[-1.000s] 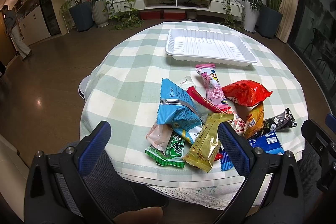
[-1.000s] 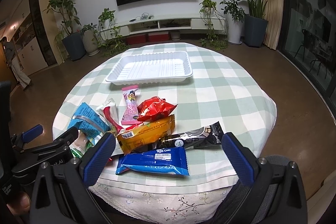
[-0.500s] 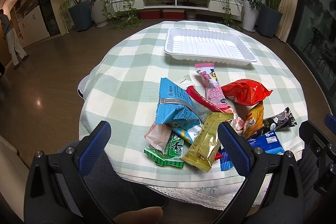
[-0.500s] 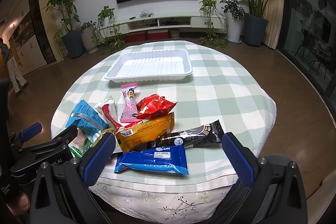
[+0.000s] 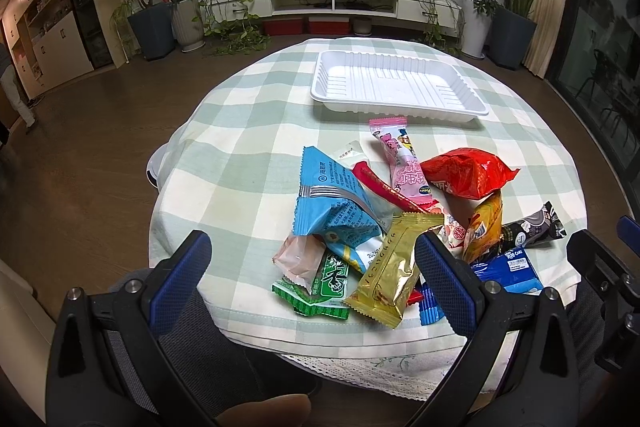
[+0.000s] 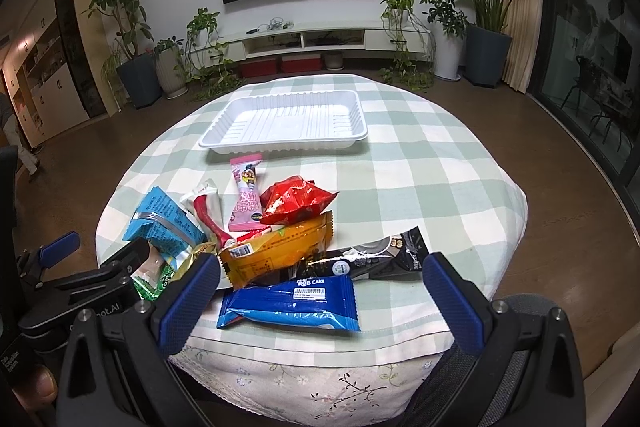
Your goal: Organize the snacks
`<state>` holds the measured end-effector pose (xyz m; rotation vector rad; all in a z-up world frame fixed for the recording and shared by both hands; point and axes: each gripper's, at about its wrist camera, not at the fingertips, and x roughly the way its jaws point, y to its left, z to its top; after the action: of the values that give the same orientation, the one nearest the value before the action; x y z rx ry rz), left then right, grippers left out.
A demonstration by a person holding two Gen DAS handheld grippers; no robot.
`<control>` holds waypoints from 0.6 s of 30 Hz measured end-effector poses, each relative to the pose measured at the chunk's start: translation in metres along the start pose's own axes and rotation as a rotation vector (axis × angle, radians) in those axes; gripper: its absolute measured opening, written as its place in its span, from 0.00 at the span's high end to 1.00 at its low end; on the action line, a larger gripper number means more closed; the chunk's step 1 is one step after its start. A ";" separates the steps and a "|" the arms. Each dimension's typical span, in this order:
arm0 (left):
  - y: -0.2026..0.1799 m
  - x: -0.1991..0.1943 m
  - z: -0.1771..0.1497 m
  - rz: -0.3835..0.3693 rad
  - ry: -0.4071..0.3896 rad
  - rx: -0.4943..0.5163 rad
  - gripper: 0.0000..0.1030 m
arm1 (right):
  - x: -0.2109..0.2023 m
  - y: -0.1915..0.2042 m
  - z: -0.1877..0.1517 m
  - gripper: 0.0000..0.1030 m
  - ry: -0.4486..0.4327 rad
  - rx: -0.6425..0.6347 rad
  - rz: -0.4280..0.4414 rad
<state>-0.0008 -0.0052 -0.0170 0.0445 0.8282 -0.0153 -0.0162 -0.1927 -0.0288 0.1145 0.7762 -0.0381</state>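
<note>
Both tools hang spread wide and empty at the near edge of the surface [image 6: 420, 163] — the right tool [image 6: 320, 291] straddles the blue roll cake packet [image 6: 288, 307], which lies crosswise just ahead of it, long axis running left to right. Its neighbour, the left tool [image 5: 312, 263], faces the gold wrapper [image 5: 394, 267] instead. Beyond the snack heap, well apart, sits the white tray [image 6: 288, 123], bare. By my reckoning the right one is nearer the packet.
</note>
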 end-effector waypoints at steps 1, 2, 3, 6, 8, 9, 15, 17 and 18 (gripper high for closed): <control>0.000 0.000 0.000 0.000 0.000 0.000 0.00 | 0.000 0.000 0.000 0.00 0.000 0.000 0.000; 0.000 0.000 0.000 0.000 0.000 0.000 0.00 | 0.000 0.000 0.000 0.00 0.000 -0.001 -0.001; 0.000 0.000 0.000 0.000 0.000 0.000 0.00 | 0.000 0.000 0.000 0.00 0.001 -0.001 -0.001; -0.003 0.003 -0.001 -0.001 0.003 0.002 0.00 | 0.001 0.000 0.000 0.00 0.002 0.000 0.000; -0.003 0.004 -0.001 0.000 0.003 0.003 0.00 | 0.000 0.001 0.000 0.00 0.003 0.000 0.000; -0.003 0.004 -0.001 -0.001 0.003 0.002 0.00 | 0.000 0.001 0.000 0.00 0.003 0.001 -0.001; -0.003 0.005 -0.001 0.000 0.000 0.004 0.00 | 0.001 0.002 -0.002 0.00 0.008 0.005 0.007; 0.005 0.006 0.000 -0.010 -0.013 0.001 0.00 | 0.001 0.002 -0.004 0.00 0.010 0.012 0.012; 0.010 0.005 0.001 -0.027 -0.021 -0.002 0.00 | 0.001 0.001 -0.006 0.00 0.009 0.019 0.022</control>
<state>0.0037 0.0045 -0.0202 0.0310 0.8074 -0.0397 -0.0197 -0.1907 -0.0336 0.1414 0.7834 -0.0246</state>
